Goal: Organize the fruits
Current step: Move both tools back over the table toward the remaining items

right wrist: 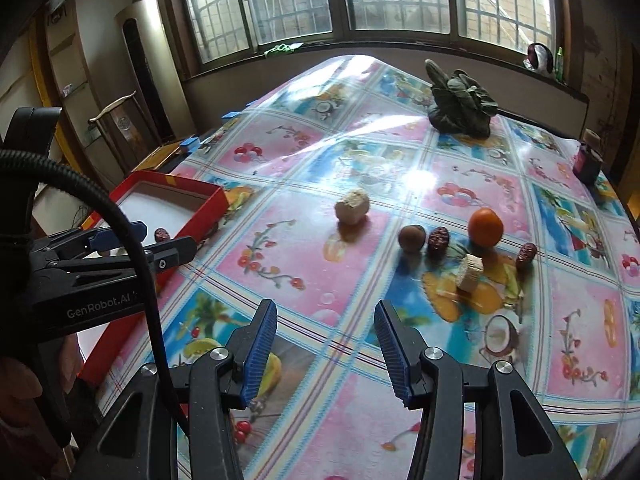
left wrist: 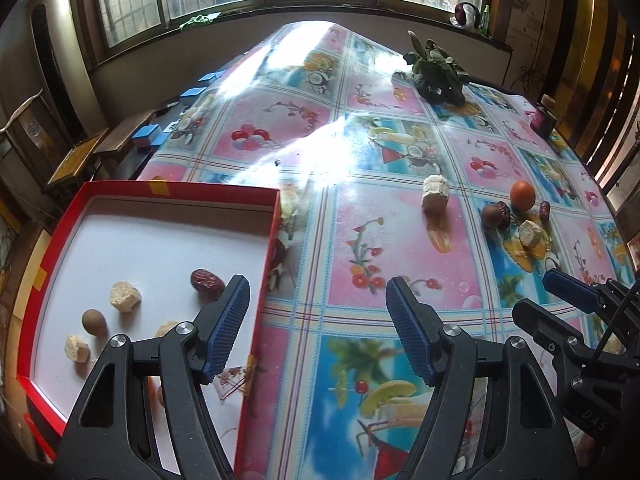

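Note:
A red box (left wrist: 256, 304) with a white floor sits at the table's left edge, also seen as the red box (right wrist: 208, 208) in the right wrist view. Inside lie a red date (left wrist: 206, 281), a brown round fruit (left wrist: 94, 322) and several pale chunks (left wrist: 125, 297). My left gripper (left wrist: 316, 326) is open and empty over the box's right wall. My right gripper (right wrist: 325, 354) is open with nothing between its pads, over bare tablecloth. Ahead of it lie an orange (right wrist: 485, 227), a brown fruit (right wrist: 411, 237), two dates (right wrist: 438, 241), a pale chunk (right wrist: 470, 273) and a larger pale piece (right wrist: 352, 206).
A glossy fruit-patterned tablecloth (right wrist: 304, 264) covers the table. A dark leafy bundle (right wrist: 460, 106) lies at the far side and a dark jar (right wrist: 587, 162) at the far right edge. Wooden stools (left wrist: 80, 156) stand left of the table, windows behind it.

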The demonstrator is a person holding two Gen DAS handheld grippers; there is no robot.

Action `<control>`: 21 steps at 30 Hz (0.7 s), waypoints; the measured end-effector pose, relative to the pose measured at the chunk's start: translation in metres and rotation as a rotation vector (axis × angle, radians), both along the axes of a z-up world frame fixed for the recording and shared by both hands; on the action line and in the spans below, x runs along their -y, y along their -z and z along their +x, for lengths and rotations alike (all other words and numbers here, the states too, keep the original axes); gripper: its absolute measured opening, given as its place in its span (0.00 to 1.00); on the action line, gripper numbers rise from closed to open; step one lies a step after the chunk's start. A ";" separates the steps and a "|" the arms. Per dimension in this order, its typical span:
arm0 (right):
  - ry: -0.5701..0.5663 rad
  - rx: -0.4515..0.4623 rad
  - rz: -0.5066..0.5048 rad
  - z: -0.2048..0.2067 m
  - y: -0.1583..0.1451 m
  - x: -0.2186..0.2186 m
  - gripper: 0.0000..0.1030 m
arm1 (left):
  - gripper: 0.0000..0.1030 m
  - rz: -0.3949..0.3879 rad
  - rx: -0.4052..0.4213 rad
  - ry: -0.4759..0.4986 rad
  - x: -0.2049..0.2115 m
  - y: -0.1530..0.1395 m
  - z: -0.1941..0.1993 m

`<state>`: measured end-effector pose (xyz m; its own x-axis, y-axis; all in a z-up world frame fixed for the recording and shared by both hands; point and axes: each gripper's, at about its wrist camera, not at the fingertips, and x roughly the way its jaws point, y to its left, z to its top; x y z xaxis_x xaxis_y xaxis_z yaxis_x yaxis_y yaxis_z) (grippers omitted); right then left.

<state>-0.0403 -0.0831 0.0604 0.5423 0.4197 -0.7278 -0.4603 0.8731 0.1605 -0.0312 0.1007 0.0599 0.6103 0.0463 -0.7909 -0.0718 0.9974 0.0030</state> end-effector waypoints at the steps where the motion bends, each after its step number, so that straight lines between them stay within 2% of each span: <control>1: 0.014 -0.005 0.004 0.002 0.001 0.008 0.48 | 0.69 -0.003 -0.003 0.010 0.004 0.000 0.003; 8: 0.093 -0.033 0.018 0.018 0.008 0.047 0.48 | 0.69 -0.023 -0.028 0.080 0.030 0.005 0.037; 21: 0.131 -0.058 0.055 0.044 0.014 0.076 0.48 | 0.69 -0.077 -0.083 0.184 0.065 0.017 0.099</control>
